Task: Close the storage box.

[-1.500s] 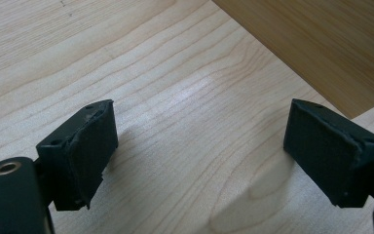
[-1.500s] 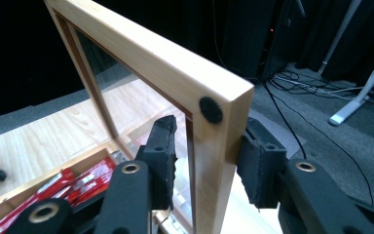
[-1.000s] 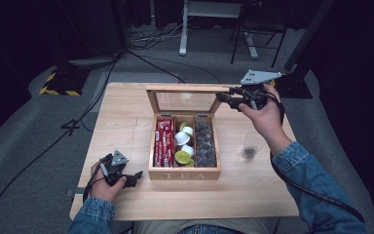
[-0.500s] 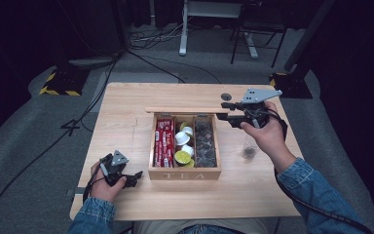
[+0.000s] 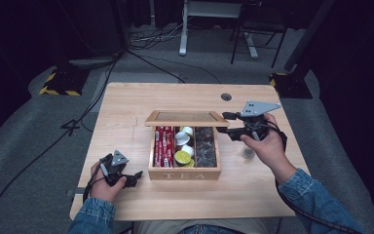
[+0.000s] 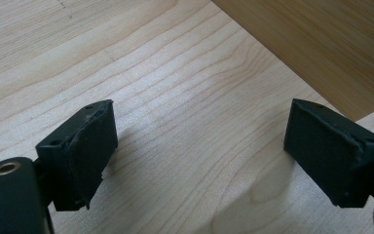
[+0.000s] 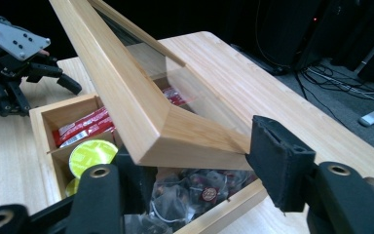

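Right gripper point(image 7: 195, 161), jaws just opening, straddles corner of glass-paned light-wood hinged lid point(image 7: 141, 107) (half lowered) over rectangular wooden tea box point(image 5: 185, 171); left gripper point(image 6: 199, 156) spread, empty.

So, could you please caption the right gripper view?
Right gripper, jaws opening, lowers the glass-paned lid over the wooden tea box.

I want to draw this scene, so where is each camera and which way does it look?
High view: above the person's side, looking forward and down on the table and tea box; forearms and both hands show.
Left gripper view: on the left gripper, low over bare table wood, box side ahead; its open fingers show.
Right gripper view: on the right gripper, looking across the box at its half-lowered lid; its fingers have just been opening around the lid's corner.
Shared: the box.
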### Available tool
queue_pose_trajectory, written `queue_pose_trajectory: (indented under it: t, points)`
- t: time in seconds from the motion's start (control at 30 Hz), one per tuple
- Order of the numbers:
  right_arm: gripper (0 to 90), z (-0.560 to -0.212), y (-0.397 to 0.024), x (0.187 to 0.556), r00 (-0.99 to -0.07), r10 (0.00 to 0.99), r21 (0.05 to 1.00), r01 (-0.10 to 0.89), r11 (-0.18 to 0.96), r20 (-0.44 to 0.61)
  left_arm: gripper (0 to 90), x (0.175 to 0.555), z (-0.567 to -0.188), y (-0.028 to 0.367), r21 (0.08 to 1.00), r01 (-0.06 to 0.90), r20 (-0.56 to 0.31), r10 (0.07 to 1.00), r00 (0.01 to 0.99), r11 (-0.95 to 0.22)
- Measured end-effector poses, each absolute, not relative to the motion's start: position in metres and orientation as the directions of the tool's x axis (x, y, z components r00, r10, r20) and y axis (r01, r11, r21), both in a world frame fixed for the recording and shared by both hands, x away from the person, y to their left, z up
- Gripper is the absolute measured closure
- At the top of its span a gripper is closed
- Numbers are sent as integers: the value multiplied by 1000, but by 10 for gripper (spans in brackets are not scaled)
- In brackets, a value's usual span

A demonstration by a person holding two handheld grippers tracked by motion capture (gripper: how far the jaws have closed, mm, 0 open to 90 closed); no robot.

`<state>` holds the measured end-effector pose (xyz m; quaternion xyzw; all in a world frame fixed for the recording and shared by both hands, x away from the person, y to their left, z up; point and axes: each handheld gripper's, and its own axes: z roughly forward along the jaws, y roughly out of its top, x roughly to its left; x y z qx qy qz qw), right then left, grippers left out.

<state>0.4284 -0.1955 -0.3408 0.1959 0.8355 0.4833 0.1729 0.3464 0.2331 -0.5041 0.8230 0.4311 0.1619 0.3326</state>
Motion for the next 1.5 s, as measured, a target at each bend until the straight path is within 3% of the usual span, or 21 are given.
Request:
queue_pose_trajectory:
  t: [0.63,1.5]
  points:
    - [372,-375,-198,405,-871,478,857,159,491,-112,126,346,-504,233,687,603,-23,817,576,-406]
    - [366,-413,-204,378,-893,441,822,182,539,-92,126,346,-504,233,687,602,-21,817,577,-407]
